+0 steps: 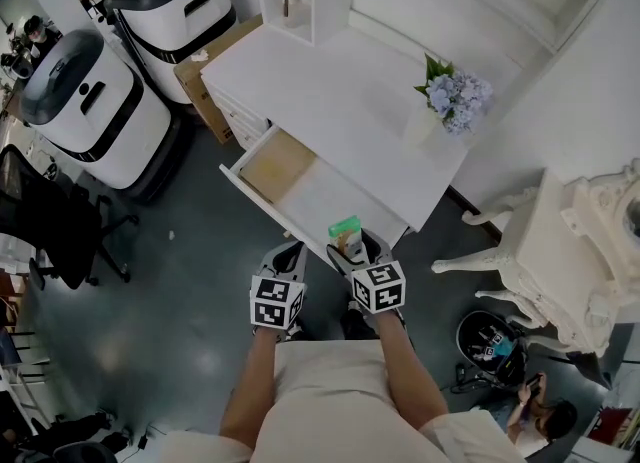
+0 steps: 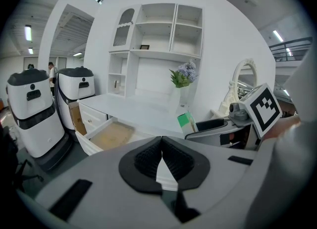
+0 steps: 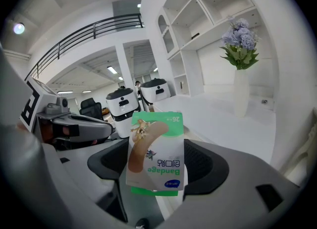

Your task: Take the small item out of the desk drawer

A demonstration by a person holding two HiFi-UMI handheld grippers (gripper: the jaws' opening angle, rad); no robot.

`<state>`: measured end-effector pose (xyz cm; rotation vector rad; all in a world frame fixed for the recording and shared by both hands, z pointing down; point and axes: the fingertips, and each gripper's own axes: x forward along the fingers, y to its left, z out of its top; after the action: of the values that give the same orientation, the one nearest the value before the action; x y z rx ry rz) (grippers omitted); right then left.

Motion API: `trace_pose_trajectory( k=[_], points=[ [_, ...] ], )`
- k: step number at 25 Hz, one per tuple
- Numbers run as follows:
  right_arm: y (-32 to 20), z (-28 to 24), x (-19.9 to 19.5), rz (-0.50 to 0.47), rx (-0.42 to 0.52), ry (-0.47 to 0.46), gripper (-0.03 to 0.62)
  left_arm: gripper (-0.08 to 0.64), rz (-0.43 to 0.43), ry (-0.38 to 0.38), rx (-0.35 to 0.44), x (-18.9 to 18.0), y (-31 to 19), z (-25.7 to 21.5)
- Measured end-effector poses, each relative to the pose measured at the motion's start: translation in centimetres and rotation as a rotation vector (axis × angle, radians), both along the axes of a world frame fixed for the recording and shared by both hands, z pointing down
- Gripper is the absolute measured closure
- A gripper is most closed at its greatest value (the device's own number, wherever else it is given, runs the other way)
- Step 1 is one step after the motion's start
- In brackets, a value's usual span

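My right gripper (image 1: 349, 244) is shut on a small green and white bandage box (image 3: 156, 152), held upright above the front edge of the open desk drawer (image 1: 300, 191). The same box (image 1: 346, 235) shows in the head view and, from the side, as a green box (image 2: 187, 122) in the left gripper view. The drawer (image 2: 110, 135) is pulled out from the white desk (image 1: 330, 101); its bare floor shows. My left gripper (image 1: 288, 256) hangs just left of the right one, in front of the drawer, jaws shut with nothing between them.
A white vase with blue flowers (image 1: 445, 103) stands at the desk's right end. Two white machines with black tops (image 1: 85, 101) stand left of the desk, beside a cardboard box (image 1: 205, 76). An office chair (image 1: 50, 221) is at the far left, an ornate white table (image 1: 570, 251) to the right.
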<state>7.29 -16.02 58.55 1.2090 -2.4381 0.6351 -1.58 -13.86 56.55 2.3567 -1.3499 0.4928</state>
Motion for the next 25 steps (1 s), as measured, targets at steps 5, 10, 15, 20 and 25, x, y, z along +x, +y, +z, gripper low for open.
trace_pose_trajectory(
  k=[5,10,15,20,25],
  points=[
    [0.05,0.11,0.51,0.018,-0.011,-0.024,0.227,0.543,0.014,0.000,-0.003,0.59,0.22,0.17],
    [0.07,0.16,0.50,0.020,-0.010,-0.023,0.227,0.543,0.016,-0.002,-0.009,0.38,0.39,0.36],
    [0.07,0.23,0.63,0.021,-0.009,-0.021,0.227,0.543,0.015,-0.001,-0.014,0.36,0.41,0.46],
    [-0.04,0.12,0.38,0.019,-0.007,-0.017,0.227,0.543,0.021,0.002,-0.012,0.34,0.31,0.37],
    [0.01,0.25,0.31,0.021,-0.007,-0.015,0.227,0.543,0.028,0.001,-0.016,0.28,0.49,0.59]
  ],
)
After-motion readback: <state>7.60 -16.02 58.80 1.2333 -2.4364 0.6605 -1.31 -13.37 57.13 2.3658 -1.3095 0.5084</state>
